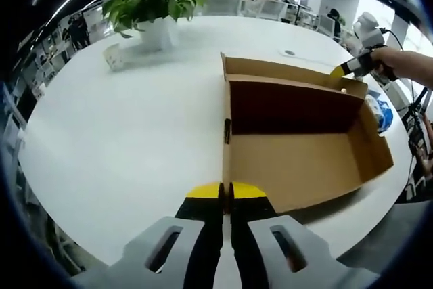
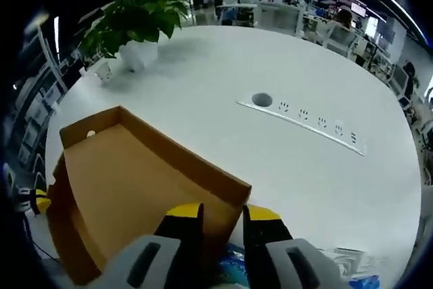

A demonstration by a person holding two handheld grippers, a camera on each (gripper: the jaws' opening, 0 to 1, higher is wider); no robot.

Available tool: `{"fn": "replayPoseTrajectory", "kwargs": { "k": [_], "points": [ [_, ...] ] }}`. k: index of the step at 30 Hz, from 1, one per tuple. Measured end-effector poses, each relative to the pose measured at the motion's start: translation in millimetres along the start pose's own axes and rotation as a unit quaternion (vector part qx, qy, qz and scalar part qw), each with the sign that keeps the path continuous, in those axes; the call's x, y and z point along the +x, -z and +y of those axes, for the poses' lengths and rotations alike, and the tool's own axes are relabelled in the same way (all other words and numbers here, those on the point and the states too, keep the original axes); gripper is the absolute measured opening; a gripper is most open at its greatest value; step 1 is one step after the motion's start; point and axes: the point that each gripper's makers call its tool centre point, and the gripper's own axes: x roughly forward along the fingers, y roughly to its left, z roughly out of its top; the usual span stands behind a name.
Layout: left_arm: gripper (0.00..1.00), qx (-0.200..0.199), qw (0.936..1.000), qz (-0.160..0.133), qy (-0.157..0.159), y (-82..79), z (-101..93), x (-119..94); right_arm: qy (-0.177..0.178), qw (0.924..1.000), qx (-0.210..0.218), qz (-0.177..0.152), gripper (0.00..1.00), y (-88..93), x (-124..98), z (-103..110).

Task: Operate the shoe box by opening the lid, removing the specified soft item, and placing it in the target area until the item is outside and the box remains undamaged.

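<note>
The shoe box (image 1: 298, 147) lies open on the white table (image 1: 135, 133), thin cardboard that would crease easily; the right gripper (image 2: 223, 218) straddles its far wall, jaws apart. A blue-and-white soft item (image 1: 381, 114), probably light and limp, lies just beside the box, best pinched mid-fold; the left gripper (image 1: 225, 191) hovers at the near edge, jaws together on nothing.

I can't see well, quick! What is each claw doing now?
Left gripper: shut, holding nothing, by the cardboard box.
Right gripper: open, jaws straddling the box wall.

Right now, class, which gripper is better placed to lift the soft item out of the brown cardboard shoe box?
Probably the right gripper: it sits at the brown cardboard shoe box's edge, just above a blue-and-white soft item. The left gripper, shut, is at the opposite side.
</note>
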Motion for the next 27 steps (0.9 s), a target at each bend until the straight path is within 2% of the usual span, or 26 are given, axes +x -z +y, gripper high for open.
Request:
{"fn": "replayPoseTrajectory", "kwargs": {
  "k": [2, 5, 7, 12, 15, 17, 27],
  "points": [
    [0.00, 0.005, 1.0000, -0.001, -0.002, 0.4, -0.7, 0, 0.022, 0.9997, -0.008, -0.005, 0.15, -1.2, -1, -7],
    [0.00, 0.004, 1.0000, -0.001, 0.000, 0.5, -0.5, -1, 0.022, 0.9998, -0.001, 0.002, 0.16, 2.3, -1, -7],
    [0.00, 0.003, 1.0000, -0.001, 0.000, 0.6, -0.9, -1, 0.037, 0.9993, -0.004, 0.004, 0.15, 3.7, -2, -13],
    [0.00, 0.004, 1.0000, -0.002, -0.002, 0.5, -2.0, 0, 0.032, 0.9993, 0.014, 0.016, 0.14, 12.5, 1, -15],
    [0.00, 0.004, 1.0000, -0.002, -0.002, 0.2, -2.1, 0, 0.014, 0.9993, 0.032, 0.012, 0.04, 12.1, 3, -8],
    [0.00, 0.004, 1.0000, -0.002, -0.002, 0.0, -2.1, 0, 0.023, 0.9995, 0.018, 0.015, 0.03, 11.5, 3, -9],
    [0.00, 0.000, 1.0000, -0.004, 0.000, -0.5, -2.8, 1, 0.024, 0.9996, 0.011, 0.012, 0.02, 8.9, -3, -8]
  ]
}}
